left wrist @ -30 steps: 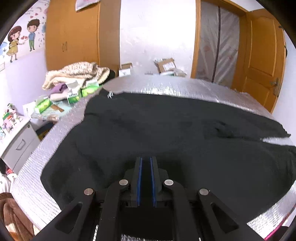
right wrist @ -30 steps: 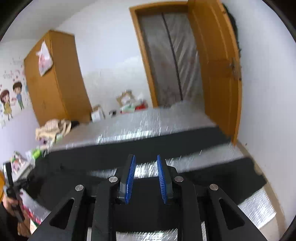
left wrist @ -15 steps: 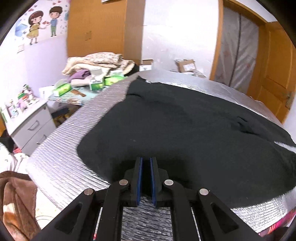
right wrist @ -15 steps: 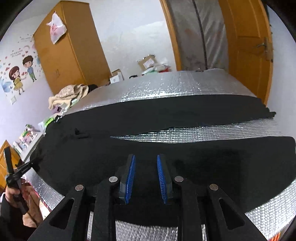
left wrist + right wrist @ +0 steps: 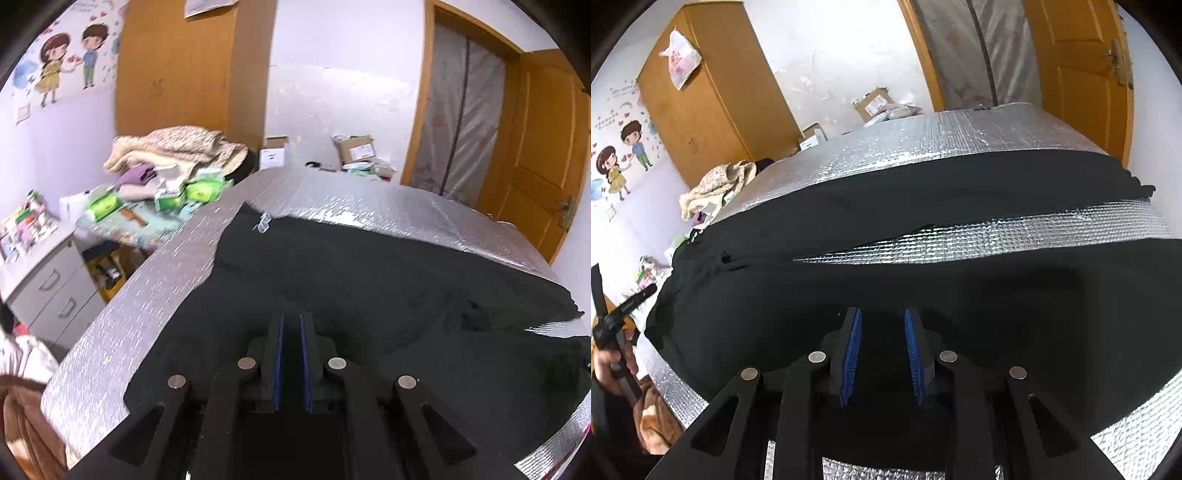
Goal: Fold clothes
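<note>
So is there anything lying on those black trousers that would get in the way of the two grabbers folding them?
Nothing visible. The black trousers lie spread on the silver mat, bare apart from a small clear tag at their far edge. Both the left gripper and right gripper hang right over the cloth.

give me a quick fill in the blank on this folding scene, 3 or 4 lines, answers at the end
1. The garment spread on the work surface is ____ in colour.
2. The covering under the garment is shiny and ____ coloured.
3. The pads of the right claw are ____ in colour.
4. Between the two dark legs of the garment, a strip of ____ covering shows.

Answers: black; silver; blue; silver
</note>
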